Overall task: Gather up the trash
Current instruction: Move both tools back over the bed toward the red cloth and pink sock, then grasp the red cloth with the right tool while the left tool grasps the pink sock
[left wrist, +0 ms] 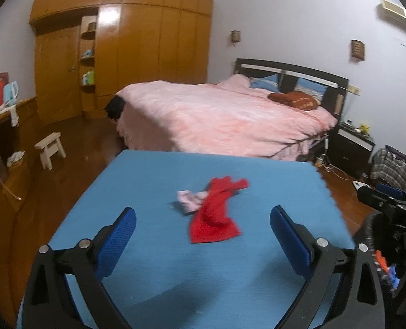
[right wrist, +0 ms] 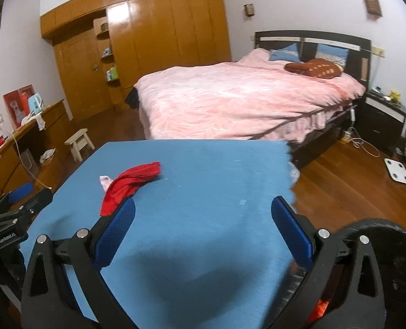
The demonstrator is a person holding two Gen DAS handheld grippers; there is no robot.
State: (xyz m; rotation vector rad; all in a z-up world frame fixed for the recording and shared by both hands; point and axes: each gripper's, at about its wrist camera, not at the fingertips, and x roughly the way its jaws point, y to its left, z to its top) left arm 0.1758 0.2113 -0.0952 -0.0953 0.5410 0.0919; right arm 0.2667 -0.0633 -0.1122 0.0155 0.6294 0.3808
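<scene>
A crumpled red cloth (left wrist: 216, 211) lies on a blue-covered table (left wrist: 153, 274), with a small pink scrap (left wrist: 189, 200) touching its left side. My left gripper (left wrist: 203, 219) is open and empty, hovering over the table just short of the red cloth. In the right wrist view the red cloth (right wrist: 128, 183) and pink scrap (right wrist: 105, 181) lie to the left on the table (right wrist: 203, 192). My right gripper (right wrist: 203, 213) is open and empty; its left finger tip partly covers the cloth's near end. A black round bin (right wrist: 381, 274) with colourful bits inside shows at the lower right.
A bed with a pink cover (left wrist: 224, 115) stands behind the table. A wooden wardrobe (left wrist: 137, 49) fills the back wall. A small white stool (left wrist: 50, 148) and a wooden desk (left wrist: 2, 142) are on the left. A black nightstand (right wrist: 381, 118) and white scale (right wrist: 397, 174) are at right.
</scene>
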